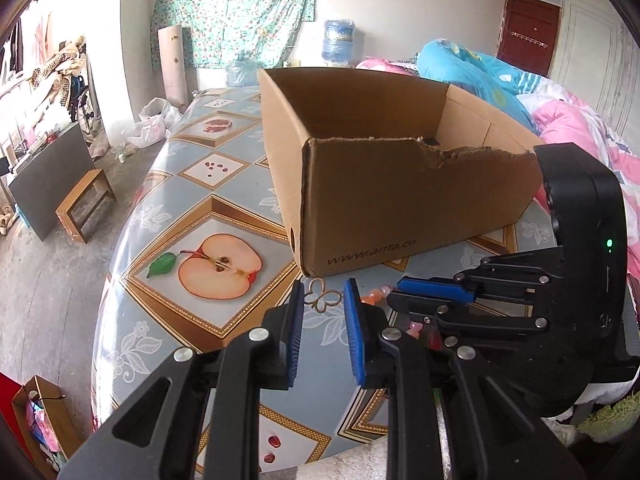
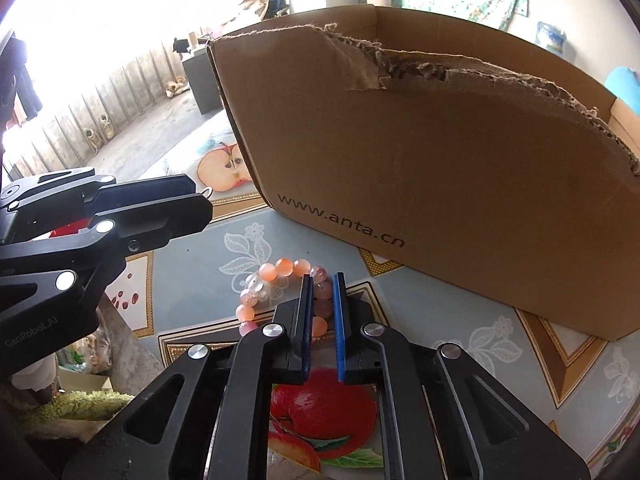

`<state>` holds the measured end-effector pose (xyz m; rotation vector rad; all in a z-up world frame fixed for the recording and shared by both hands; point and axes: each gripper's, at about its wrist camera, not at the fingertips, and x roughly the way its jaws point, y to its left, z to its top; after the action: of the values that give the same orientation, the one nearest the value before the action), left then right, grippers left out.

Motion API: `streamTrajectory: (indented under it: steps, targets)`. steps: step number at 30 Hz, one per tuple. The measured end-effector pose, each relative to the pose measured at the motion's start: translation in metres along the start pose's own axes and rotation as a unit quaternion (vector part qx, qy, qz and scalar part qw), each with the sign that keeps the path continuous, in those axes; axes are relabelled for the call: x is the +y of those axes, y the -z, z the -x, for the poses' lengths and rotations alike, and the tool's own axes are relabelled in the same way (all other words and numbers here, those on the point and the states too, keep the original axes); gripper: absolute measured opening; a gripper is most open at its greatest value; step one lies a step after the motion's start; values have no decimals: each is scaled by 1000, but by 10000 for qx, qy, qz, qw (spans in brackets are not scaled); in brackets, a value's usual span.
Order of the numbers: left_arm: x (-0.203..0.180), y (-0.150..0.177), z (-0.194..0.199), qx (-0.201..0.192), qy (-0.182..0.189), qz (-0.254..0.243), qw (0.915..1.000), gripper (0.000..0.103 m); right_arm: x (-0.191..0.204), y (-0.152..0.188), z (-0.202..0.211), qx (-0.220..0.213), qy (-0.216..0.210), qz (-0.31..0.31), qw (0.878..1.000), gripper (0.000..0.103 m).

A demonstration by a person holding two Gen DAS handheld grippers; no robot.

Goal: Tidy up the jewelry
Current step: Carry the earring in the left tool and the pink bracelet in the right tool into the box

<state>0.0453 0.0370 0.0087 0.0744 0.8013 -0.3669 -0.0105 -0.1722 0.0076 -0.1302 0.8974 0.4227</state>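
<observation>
Pink beads of the bracelet (image 2: 280, 292) sit between my right gripper (image 2: 322, 300) pads — squeezed tight, near the cardboard box (image 2: 440, 160). My left gripper (image 1: 322, 300) is open around a butterfly charm (image 1: 322, 298). Round beads might slip out.

A bracelet of round, glossy pink and orange beads (image 2: 280, 292) is lying in a loop on the fruit-patterned tablecloth, just in front of the brown cardboard box with the torn rim (image 2: 440, 140). A thin gold butterfly-shaped wire trinket (image 1: 322, 294) is lying flat near the box's front corner, beside the beads.
</observation>
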Motion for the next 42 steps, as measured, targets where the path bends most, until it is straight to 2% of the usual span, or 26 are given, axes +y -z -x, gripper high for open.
streamTrajectory:
  steps: [7, 16, 26, 29, 32, 37, 40, 42]
  targets:
    - [-6, 0, 10, -123, 64, -80, 9999, 19, -10, 13, 32, -288, 1, -73, 9996, 7]
    - [-28, -9, 41, -520, 259, -359, 9977, 19, -12, 21, 81, -737, 402, -32, 9965, 7]
    - [-57, -49, 75, -1100, 1079, -742, 9853, 19, -44, 7, 163, -1449, 903, -162, 9852, 7]
    - [-61, -64, 77, -1206, 1155, -816, 9826, 19, -56, -4, 181, -1685, 1081, -174, 9796, 7]
    - [-62, -82, 78, -1300, 1226, -831, 9804, 19, -75, -14, 192, -1858, 1085, -292, 9761, 7]
    - [-58, -117, 63, -1198, 1206, -904, 9813, 19, -105, -32, 186, -1905, 1035, -370, 9755, 7]
    - [-58, -136, 42, -945, 1227, -980, 9831, 19, -122, -41, 173, -1797, 940, -399, 9784, 7]
    - [-60, -149, 21, -632, 1196, -1042, 9853, 19, -135, -46, 164, -1669, 802, -488, 9815, 7]
